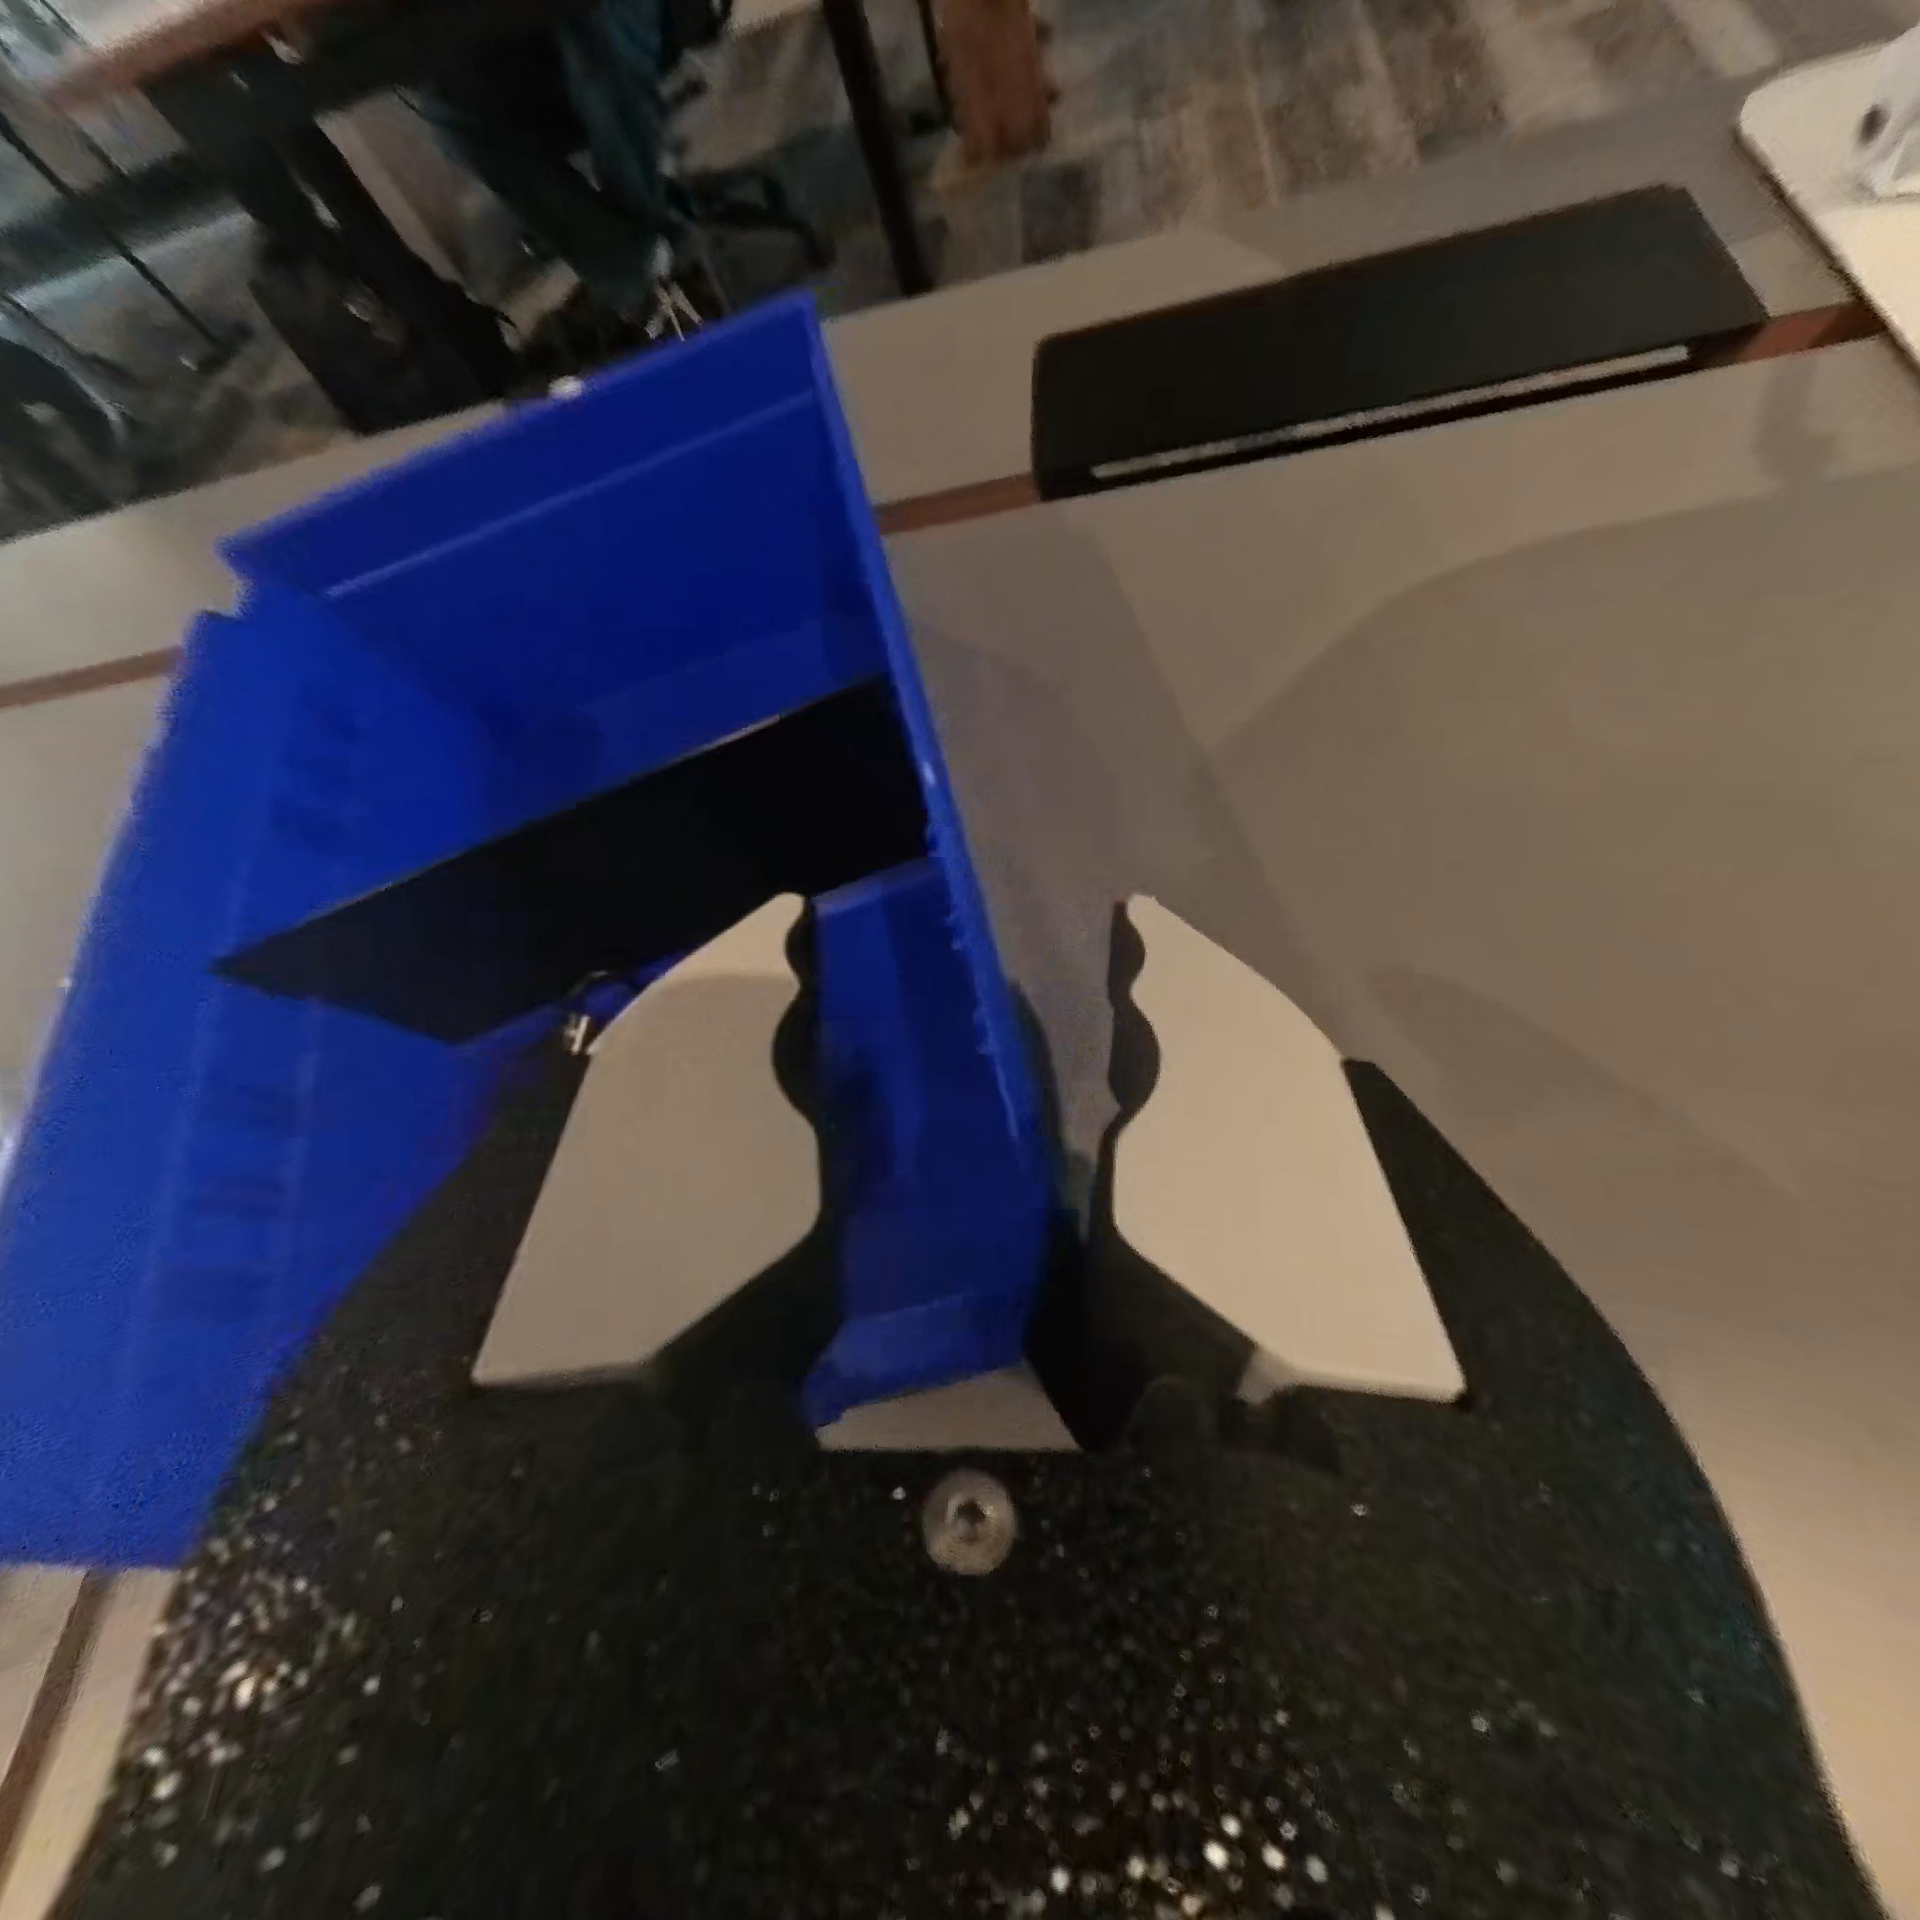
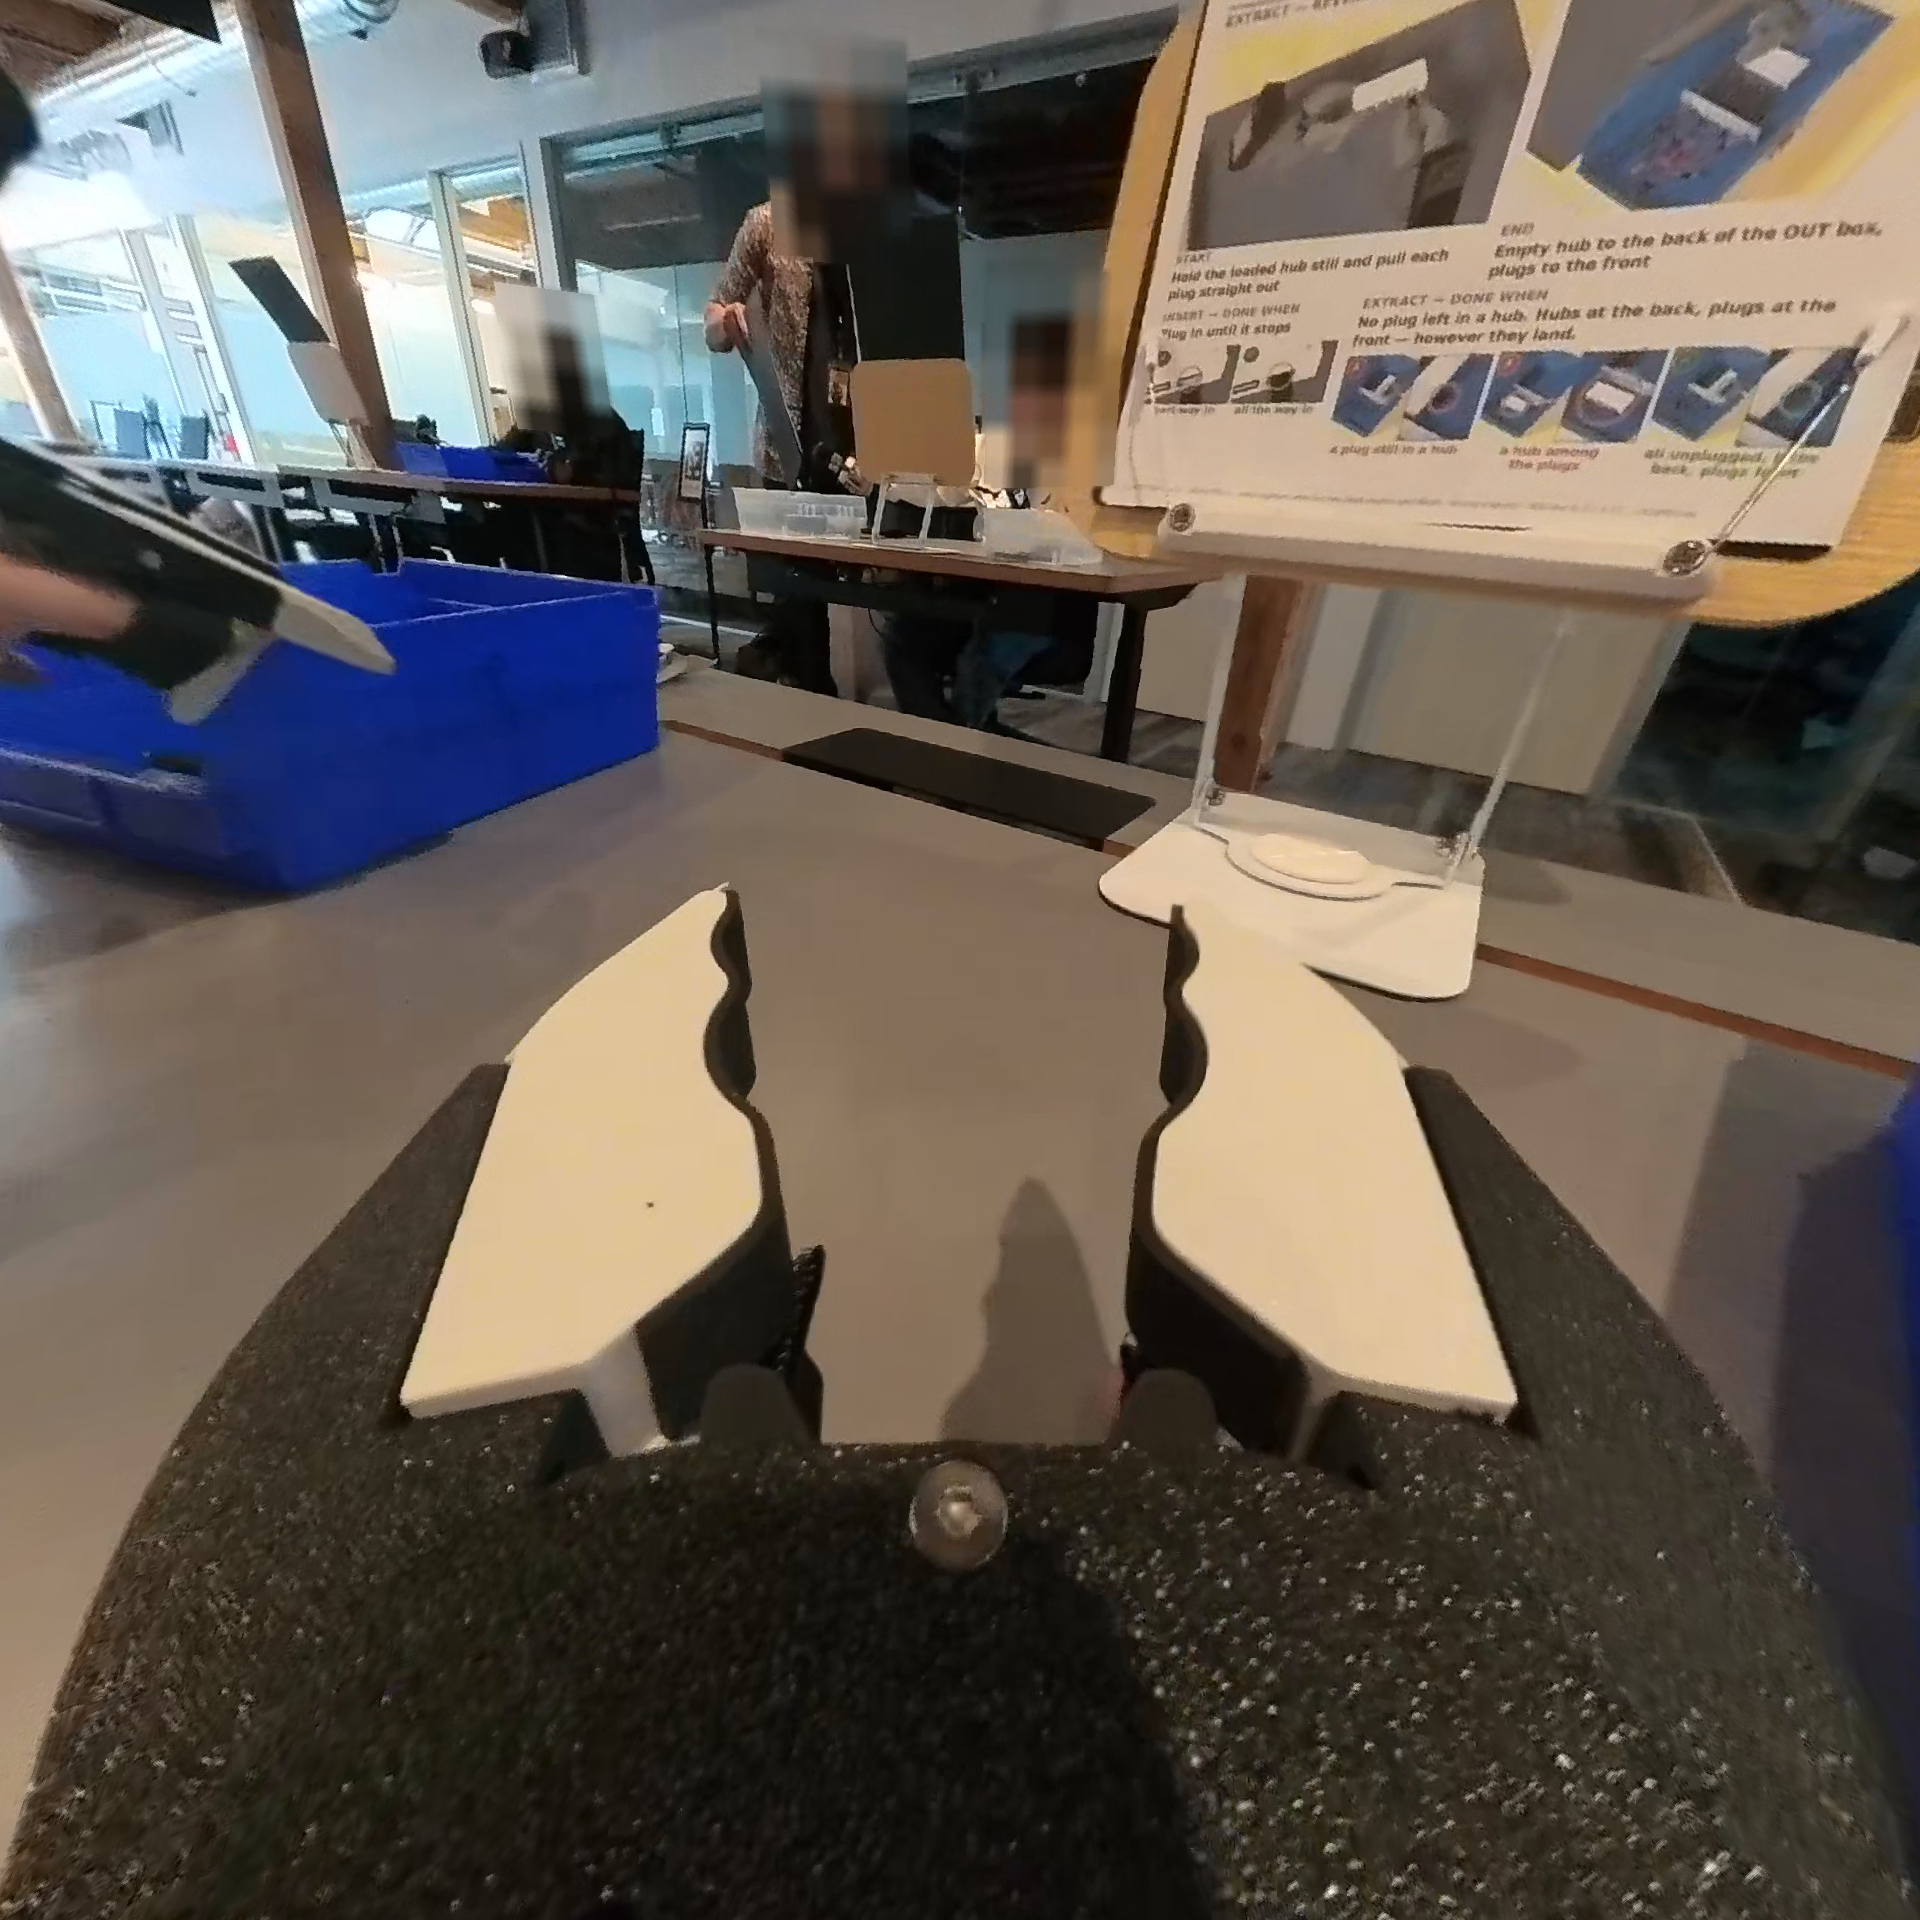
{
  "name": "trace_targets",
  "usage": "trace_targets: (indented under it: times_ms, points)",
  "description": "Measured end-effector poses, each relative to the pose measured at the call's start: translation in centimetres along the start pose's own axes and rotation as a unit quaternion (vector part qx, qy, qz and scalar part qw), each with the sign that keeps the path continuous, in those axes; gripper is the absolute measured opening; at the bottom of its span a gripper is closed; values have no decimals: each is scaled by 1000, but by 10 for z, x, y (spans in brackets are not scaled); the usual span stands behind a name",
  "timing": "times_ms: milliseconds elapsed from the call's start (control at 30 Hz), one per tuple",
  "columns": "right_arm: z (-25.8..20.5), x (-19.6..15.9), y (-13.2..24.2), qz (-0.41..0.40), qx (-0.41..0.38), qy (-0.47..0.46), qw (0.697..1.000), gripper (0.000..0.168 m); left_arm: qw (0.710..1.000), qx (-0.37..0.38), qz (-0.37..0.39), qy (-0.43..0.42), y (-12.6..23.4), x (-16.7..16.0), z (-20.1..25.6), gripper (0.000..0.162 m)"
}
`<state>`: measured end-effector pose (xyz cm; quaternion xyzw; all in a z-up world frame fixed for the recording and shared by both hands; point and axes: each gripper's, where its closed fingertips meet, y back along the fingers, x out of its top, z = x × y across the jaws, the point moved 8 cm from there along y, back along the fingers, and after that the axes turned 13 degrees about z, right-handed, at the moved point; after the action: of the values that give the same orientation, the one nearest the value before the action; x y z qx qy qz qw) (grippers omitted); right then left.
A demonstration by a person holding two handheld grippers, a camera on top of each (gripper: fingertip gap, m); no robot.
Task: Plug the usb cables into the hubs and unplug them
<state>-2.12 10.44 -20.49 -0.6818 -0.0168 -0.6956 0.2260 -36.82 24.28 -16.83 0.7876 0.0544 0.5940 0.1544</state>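
A blue bin (image 1: 468, 727) with a black divider (image 1: 623, 862) across it stands on the grey table (image 1: 1558, 831). My left gripper (image 1: 961, 914) is open, with the bin's right wall between its white fingers (image 1: 665, 1143). A small metal piece (image 1: 577, 1029) shows inside the bin by the left finger; I cannot tell what it is. No cable or hub shows clearly. My right gripper (image 2: 951, 914) is open and empty above the bare table (image 2: 935, 1039). The right wrist view shows the bin (image 2: 416, 748) at far left with the left gripper (image 2: 291, 686) over it.
A flat black pad (image 1: 1392, 343) lies at the table's far edge, also in the right wrist view (image 2: 977, 784). A white stand (image 2: 1299, 914) with an instruction sheet (image 2: 1507, 260) is at the right. A blurred blue shape (image 2: 1891, 1299) sits at the right edge. People stand at tables behind.
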Motion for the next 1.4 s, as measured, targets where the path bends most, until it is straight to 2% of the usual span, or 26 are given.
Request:
trace_targets:
  times_ms: [67, 133, 200, 300, 367, 500, 667, 833, 1033, 1200, 1400]
  points:
    - [-1, 0, 0, -1, 4, 7, 1000, 75, 999, -2, -38, -18, -9, -5, 4, 54]
    - [-2, -1, -1, -2, 5, 13, 1000, 73, 996, 0, -75, -45, -17, -11, 6, 43]
    - [-2, -1, -1, -2, 6, 15, 1000, 72, 995, -5, -88, -53, -19, -12, 9, 24]
    - [-2, -1, -2, -5, 8, 14, 1000, 68, 993, 28, -95, -66, -20, -12, 9, 15]
    - [-3, -1, -2, 10, 20, 14, 1000, 54, 992, 42, -92, -71, -20, -13, 6, 8]
    - [-1, 2, -1, 47, 6, 18, 999, 39, 990, 23, -82, -114, -12, -16, 7, 8]
    - [7, 3, 0, 49, -10, 9, 999, 33, 994, -29, -24, -107, 17, -16, 23, 6]
    - [26, 18, 5, 64, -53, 13, 996, 34, 980, -131, 41, -143, 72, -13, 54, 6]
    - [50, 43, 18, 99, -118, 31, 988, 34, 930, -310, 96, -170, 147, -11, 92, 6]
    - [73, 60, 34, 131, -162, 17, 978, 34, 851, -468, 114, -208, 185, -24, 121, 6]
    - [93, 65, 47, 143, -189, -11, 971, 32, 753, -574, 160, -279, 199, -29, 136, 6]
